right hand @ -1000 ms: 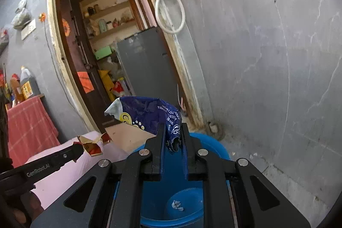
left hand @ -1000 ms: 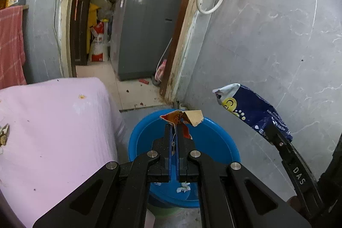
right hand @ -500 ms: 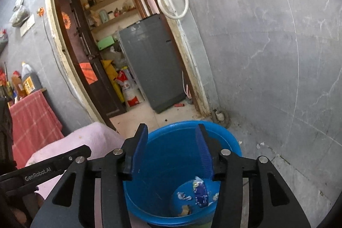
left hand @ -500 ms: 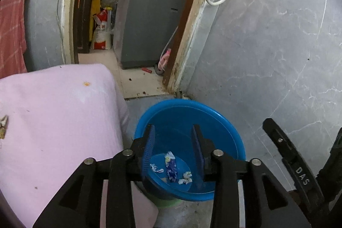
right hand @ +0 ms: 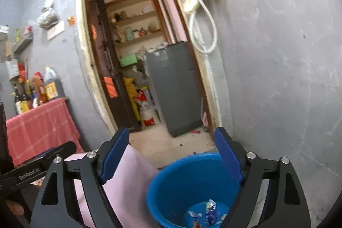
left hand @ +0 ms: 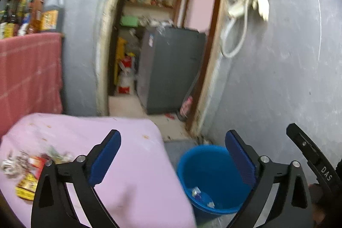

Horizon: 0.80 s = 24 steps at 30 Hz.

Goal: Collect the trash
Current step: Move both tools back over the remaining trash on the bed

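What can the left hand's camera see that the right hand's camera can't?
Only the left wrist view shows the leftover trash, crumpled wrappers lying on the pink cloth. Only the right wrist view shows the dark open door and a bag hanging high on the wall. Both show the blue bucket with wrappers at its bottom, the grey appliance past the doorway, the gloves on the wall, and an open, empty gripper, left gripper and right gripper.

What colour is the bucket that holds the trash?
The bucket is bright blue, inside and outside. It shows best in the right wrist view.
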Tool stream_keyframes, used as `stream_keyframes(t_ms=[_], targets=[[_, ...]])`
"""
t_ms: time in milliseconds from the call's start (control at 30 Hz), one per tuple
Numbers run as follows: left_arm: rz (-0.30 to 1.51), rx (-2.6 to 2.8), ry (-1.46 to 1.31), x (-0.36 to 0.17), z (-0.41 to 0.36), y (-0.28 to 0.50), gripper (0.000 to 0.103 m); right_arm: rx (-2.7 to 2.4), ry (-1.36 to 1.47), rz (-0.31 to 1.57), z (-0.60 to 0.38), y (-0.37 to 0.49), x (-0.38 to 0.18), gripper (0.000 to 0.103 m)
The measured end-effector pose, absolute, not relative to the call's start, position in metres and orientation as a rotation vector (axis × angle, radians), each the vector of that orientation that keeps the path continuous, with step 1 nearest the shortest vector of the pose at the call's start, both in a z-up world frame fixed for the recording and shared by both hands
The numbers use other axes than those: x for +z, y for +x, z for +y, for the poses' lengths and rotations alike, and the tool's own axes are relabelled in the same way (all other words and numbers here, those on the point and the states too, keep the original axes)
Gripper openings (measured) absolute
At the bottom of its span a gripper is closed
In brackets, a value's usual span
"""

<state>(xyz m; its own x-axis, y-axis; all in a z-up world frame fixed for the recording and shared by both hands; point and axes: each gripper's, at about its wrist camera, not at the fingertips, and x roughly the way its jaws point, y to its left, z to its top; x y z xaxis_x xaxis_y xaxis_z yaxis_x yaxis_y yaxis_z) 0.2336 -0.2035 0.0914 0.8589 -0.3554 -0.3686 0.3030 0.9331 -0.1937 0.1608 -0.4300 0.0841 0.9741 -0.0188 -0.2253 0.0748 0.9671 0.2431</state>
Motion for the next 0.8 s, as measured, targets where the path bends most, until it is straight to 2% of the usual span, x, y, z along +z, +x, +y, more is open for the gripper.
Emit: stream_keyframes(t_ms=[67, 233, 533, 800], targets=[[0.372, -0.313, -0.149, 0.101, -0.185, 0.226, 0.101, -0.023, 0.24, 0.206, -0.419, 0.159, 0.092, 0.089], [0.299, -0.236, -0.167, 0.123, -0.14, 0.206, 0.101, 0.034, 0.211, 0.16, -0.391, 0.151, 0.108, 0.103], [0.249, -0.109, -0.184, 0.137, -0.064, 0.178, 0.101, 0.126, 0.176, 0.103, -0.333, 0.148, 0.127, 0.103], [0.252, 0.018, -0.18, 0.126, -0.005, 0.158, 0.101, 0.203, 0.146, 0.075, -0.281, 0.147, 0.127, 0.103]])
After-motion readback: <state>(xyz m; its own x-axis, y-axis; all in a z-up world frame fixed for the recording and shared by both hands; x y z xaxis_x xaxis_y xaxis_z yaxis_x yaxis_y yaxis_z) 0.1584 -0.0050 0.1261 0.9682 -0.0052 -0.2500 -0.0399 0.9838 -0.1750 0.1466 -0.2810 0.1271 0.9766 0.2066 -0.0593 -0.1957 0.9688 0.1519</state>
